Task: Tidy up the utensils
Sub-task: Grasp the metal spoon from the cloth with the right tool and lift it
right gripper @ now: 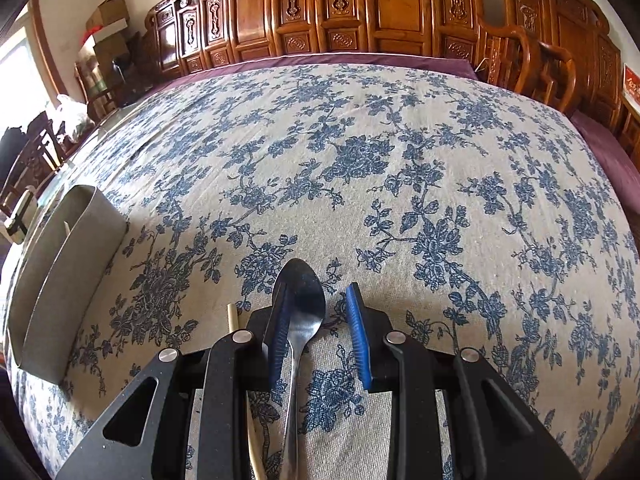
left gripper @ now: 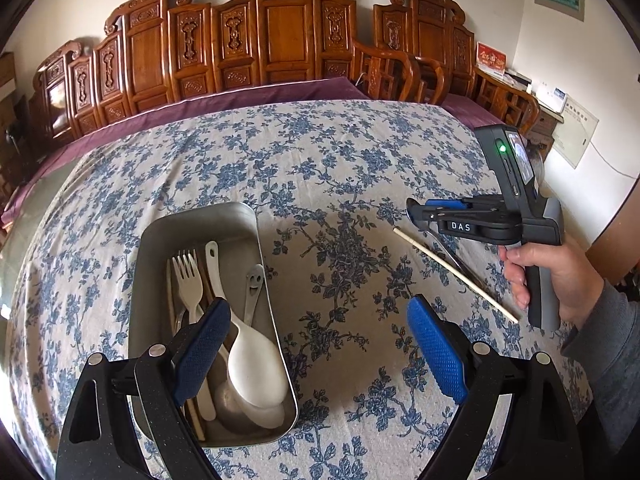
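Observation:
A metal tray (left gripper: 267, 280) sits on the flowered tablecloth and holds a white fork (left gripper: 188, 276), a white ladle (left gripper: 256, 364), a small grey smiley spoon (left gripper: 253, 280) and some sticks. My left gripper (left gripper: 316, 308) hangs open, its left finger over the tray, nothing between its pads. To the right, a metal spoon (right gripper: 298, 296) and a pale chopstick (left gripper: 456, 276) lie on the cloth. My right gripper (right gripper: 316, 285) is low over the spoon. The spoon lies between the jaws, close to the left pad, with a clear gap to the right pad. The tray (right gripper: 60, 272) is far left in the right wrist view.
A person's hand (left gripper: 560, 272) in a grey sleeve holds the right gripper (left gripper: 414, 210) at the table's right side. Carved wooden chairs (left gripper: 280, 32) line the far edge behind a purple cloth (left gripper: 224, 100). Bare tablecloth (right gripper: 360, 160) stretches beyond the spoon.

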Demonstrator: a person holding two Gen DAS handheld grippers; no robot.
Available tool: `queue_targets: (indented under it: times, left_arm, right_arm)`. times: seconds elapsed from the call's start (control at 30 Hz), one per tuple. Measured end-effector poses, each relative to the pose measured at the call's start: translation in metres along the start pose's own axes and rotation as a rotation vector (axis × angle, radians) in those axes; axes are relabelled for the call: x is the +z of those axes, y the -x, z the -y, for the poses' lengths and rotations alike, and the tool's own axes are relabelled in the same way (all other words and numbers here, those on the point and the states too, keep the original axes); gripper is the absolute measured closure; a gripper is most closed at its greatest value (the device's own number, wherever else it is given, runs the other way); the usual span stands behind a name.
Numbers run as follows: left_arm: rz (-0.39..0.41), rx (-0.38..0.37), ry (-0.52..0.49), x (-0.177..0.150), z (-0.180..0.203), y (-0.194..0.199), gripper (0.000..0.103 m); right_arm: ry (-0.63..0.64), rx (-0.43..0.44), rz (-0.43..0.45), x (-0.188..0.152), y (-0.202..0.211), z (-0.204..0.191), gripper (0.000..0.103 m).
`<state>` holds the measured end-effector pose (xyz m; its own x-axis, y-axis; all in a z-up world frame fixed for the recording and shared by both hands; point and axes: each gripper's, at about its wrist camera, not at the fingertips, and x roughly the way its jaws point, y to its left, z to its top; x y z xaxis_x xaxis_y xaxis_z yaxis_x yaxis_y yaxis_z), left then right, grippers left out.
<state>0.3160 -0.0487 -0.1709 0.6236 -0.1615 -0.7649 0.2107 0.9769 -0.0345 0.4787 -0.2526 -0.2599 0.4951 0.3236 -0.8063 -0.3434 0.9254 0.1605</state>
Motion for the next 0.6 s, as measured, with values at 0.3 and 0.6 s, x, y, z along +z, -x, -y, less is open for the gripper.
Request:
queue_targets:
  times: [0.3, 0.6]
  left_arm:
    - [-0.012, 0.015, 0.005, 0.0, 0.008, -0.004, 0.017]
    - [-0.035, 0.038, -0.011, -0.003, 0.023, -0.008, 0.017]
  right_arm:
    - [0.055, -0.001, -0.001, -0.004, -0.002, -0.011, 0.07]
    - [0.082, 0.009, 0.014, -0.007, 0.004, -0.017, 0.098]
